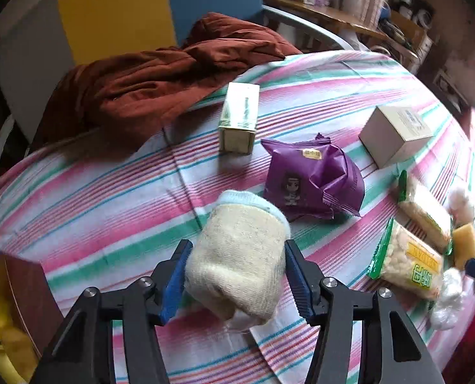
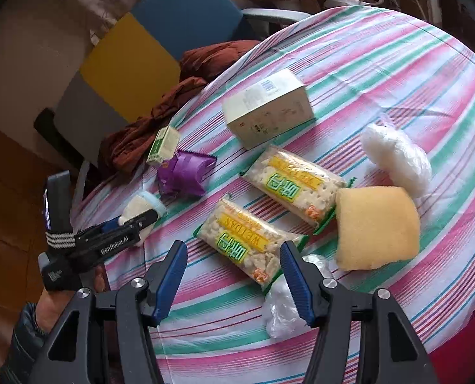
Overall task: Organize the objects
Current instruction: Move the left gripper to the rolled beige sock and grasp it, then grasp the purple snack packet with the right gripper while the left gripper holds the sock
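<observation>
Near the table's left edge, the left gripper (image 1: 236,270) clamps a rolled sock (image 1: 237,256); the right gripper (image 2: 234,275) hangs open, empty, over a cracker pack (image 2: 248,243)

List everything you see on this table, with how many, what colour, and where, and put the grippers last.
rolled sock: 1, cream with pale blue cuff, between the left gripper's pads
purple packet: 1, table middle
cracker packs: 2, clear with yellow-green labels, side by side
sponge: 1, yellow, beside the packs
small box: 1, green-cream, by the brown cloth
white box: 1, far side
clear bags: 2, whitish
left gripper: 1, black-blue, shut on the sock
right gripper: 1, open above a pack
</observation>
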{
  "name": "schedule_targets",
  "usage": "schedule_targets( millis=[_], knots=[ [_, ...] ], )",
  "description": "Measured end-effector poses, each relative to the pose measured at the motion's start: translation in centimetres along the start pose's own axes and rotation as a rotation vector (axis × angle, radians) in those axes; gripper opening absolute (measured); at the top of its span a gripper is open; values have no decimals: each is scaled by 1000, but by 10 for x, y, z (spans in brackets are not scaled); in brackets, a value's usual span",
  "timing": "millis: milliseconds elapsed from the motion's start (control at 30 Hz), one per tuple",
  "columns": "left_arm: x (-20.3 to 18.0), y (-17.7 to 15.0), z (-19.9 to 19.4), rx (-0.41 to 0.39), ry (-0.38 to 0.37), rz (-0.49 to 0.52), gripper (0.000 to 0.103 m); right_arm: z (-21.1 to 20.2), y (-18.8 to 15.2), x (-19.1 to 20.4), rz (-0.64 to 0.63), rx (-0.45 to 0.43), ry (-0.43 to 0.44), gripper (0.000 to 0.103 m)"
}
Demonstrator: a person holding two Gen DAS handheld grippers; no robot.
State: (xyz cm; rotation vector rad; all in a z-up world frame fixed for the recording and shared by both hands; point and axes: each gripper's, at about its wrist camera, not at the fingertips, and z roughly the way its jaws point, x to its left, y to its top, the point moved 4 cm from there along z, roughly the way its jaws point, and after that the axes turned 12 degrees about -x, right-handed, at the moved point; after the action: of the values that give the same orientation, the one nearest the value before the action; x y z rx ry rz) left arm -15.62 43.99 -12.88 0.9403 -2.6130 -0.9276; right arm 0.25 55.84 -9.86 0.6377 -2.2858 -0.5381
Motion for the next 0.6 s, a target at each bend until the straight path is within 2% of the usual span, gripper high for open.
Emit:
schedule_targets(
  millis=[167,300,433,600],
  knots=[
    [7,-8,-21,-25,-31,-50,57,17,14,23,-41,48,44,61],
    [16,-15,-44,-42,-59,-111,57,52,30,51,-89,82,57,61],
    [20,-21,-71,-68,-82,-152,57,97,39,62,-72,126,33,61],
    [23,-24,-97,-108,-93,-154,57,138,48,57,-14,142,-8,61]
  ],
)
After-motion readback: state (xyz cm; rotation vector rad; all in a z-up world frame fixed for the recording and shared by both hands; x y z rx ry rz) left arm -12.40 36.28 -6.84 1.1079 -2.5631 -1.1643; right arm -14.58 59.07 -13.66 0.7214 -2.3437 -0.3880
